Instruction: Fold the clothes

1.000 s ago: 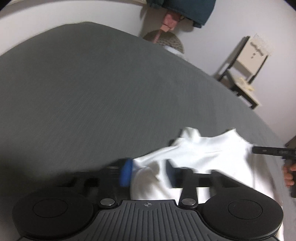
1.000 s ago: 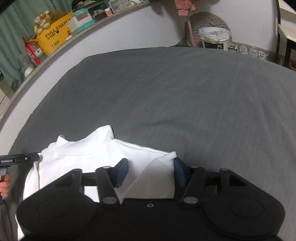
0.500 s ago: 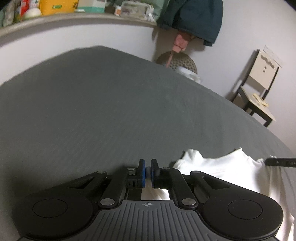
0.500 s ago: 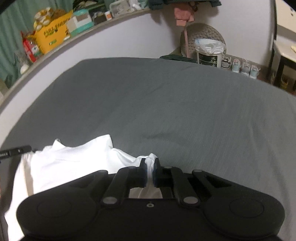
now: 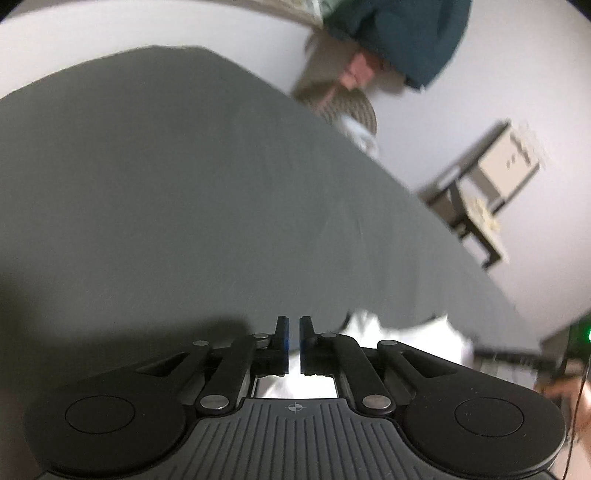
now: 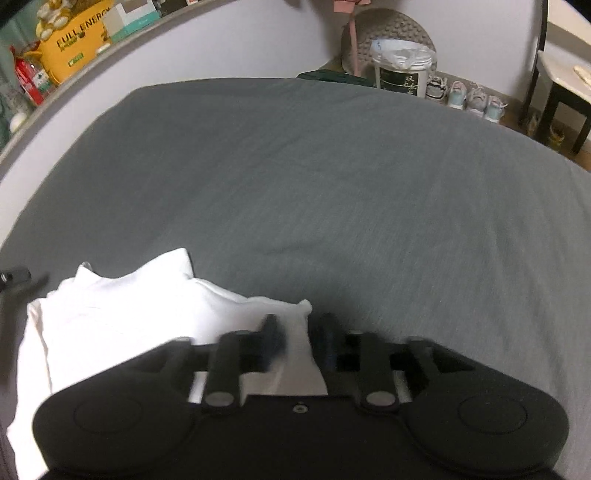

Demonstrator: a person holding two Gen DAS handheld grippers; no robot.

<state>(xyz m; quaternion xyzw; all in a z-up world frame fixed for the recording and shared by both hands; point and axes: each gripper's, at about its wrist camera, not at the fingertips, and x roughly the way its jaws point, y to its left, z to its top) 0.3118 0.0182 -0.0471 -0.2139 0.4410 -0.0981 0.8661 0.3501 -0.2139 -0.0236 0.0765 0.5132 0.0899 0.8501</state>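
A white garment (image 6: 122, 317) lies partly folded at the near side of a grey bed sheet (image 6: 332, 184). In the right wrist view, one of its corners stands up between the fingers of my right gripper (image 6: 297, 334). Those jaws are opening, and the blurred pads stand clear of the cloth. In the left wrist view, my left gripper (image 5: 293, 343) is shut, with white fabric showing between and below its pads. The rest of the garment (image 5: 413, 332) trails off to the right. A person's hand (image 5: 565, 391) shows at the right edge.
The grey sheet (image 5: 166, 203) stretches far ahead of both grippers. Beyond the bed are a white bucket (image 6: 400, 75), shoes (image 6: 465, 98), a chair (image 5: 491, 192) and a hanging dark teal garment (image 5: 402, 33). A shelf with a yellow box (image 6: 79, 48) runs along the left wall.
My left gripper closed on the garment's edge and lifted slightly. My right gripper closed on the other corner half a second ago, and its jaws have now parted.
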